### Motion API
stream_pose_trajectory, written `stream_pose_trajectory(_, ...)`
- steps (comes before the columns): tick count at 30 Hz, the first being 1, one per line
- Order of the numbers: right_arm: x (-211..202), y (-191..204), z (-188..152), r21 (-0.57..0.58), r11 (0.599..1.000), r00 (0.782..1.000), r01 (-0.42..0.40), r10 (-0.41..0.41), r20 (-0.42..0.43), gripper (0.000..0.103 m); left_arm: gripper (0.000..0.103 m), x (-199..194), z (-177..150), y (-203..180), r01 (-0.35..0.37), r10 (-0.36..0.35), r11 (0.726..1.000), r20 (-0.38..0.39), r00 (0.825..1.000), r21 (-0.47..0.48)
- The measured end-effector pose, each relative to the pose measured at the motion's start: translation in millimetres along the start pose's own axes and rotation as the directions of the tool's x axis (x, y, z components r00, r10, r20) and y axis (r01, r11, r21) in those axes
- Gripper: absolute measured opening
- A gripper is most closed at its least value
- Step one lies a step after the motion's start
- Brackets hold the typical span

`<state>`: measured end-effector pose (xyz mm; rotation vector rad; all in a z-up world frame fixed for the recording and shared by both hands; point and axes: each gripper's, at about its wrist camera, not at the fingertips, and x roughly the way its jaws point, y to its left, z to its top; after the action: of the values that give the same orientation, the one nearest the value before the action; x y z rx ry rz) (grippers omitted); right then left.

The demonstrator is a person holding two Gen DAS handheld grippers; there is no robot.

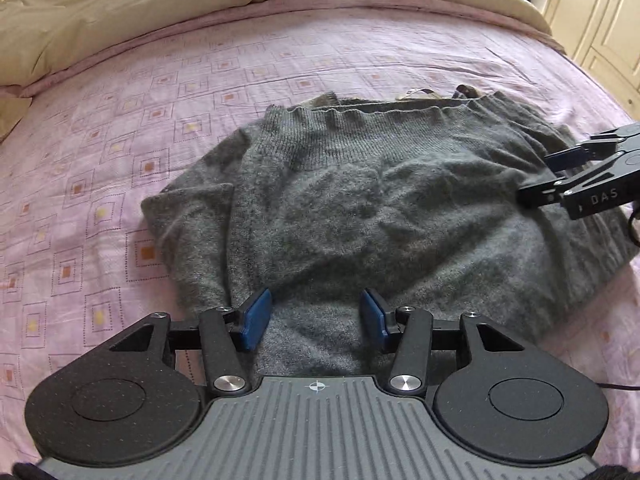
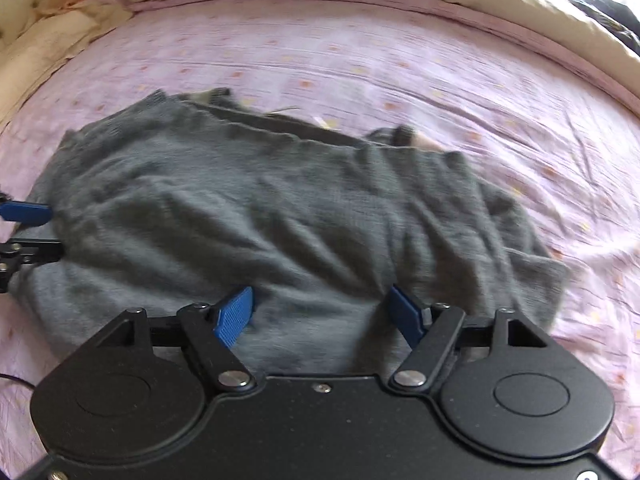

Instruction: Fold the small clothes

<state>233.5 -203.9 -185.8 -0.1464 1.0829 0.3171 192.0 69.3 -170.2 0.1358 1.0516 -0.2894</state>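
Note:
A grey knitted sweater [image 1: 360,208] lies rumpled on the pink bedspread [image 1: 120,152], its ribbed edge toward the far side. My left gripper [image 1: 316,316] hovers open over the sweater's near edge, blue pads spread apart with only knit below them. My right gripper [image 1: 540,176] enters the left wrist view from the right, over the sweater's right part, its jaws apart. In the right wrist view the sweater [image 2: 260,208] fills the middle, and my right gripper [image 2: 324,312] stands open above its near edge. The left gripper [image 2: 36,228] shows at the left edge there.
A cream duvet [image 1: 200,4] is bunched along the far side of the bed, seen also as the cream duvet [image 2: 520,8] in the right wrist view. Cream wardrobe doors [image 1: 600,12] stand at the far right. A black cable [image 2: 16,380] trails at lower left.

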Motion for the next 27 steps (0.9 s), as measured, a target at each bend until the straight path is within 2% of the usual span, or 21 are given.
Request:
stream_pose_trajectory(2,-9,-9,-1,0.044,0.999,1.000,-0.001,0.000,0.016,0.078,0.049,-7,7,-2,0.000,0.000,1.000,0.003,1.000,-0.016)
stream_pose_trajectory(5,-29,-19,-7,0.133,0.991,0.998,-0.011,0.003,0.059,0.079,0.051,-22,19,-10,0.041,-0.038,0.998,0.054,0.998,-0.051)
stream_pose_trajectory(8,-48,-29,-22,0.212,0.977,0.997,-0.009,-0.008,0.083,0.080,0.061,-24,33,-26,0.074,-0.069,0.994,0.058,0.996,-0.080)
stream_pose_trajectory(11,-64,-40,-40,0.306,0.952,0.996,-0.019,-0.009,0.090,0.089,0.061,-13,45,-46,0.125,-0.119,0.987,0.068,0.991,-0.096)
stream_pose_trajectory(17,-81,-59,-69,0.420,0.908,0.996,-0.005,-0.034,0.084,0.094,0.061,28,57,-81,0.121,-0.121,0.989,0.009,0.993,-0.079)
stream_pose_trajectory(21,-83,-77,-83,0.501,0.865,0.997,-0.030,-0.012,0.081,0.098,0.063,46,58,-91,0.073,-0.076,0.995,-0.040,0.996,-0.068)
stream_pose_trajectory(24,-80,-89,-91,0.545,0.837,0.997,-0.053,0.012,0.078,0.100,0.071,51,59,-93,0.056,-0.060,0.996,-0.049,0.997,-0.075)
stream_pose_trajectory(26,-75,-95,-94,0.564,0.822,0.996,-0.076,0.039,0.077,0.103,0.086,54,61,-94,0.065,-0.071,0.994,-0.059,0.996,-0.091)
stream_pose_trajectory(27,-73,-97,-95,0.568,0.819,0.996,-0.087,0.053,0.077,0.103,0.089,56,62,-96,0.069,-0.076,0.993,-0.065,0.995,-0.094)
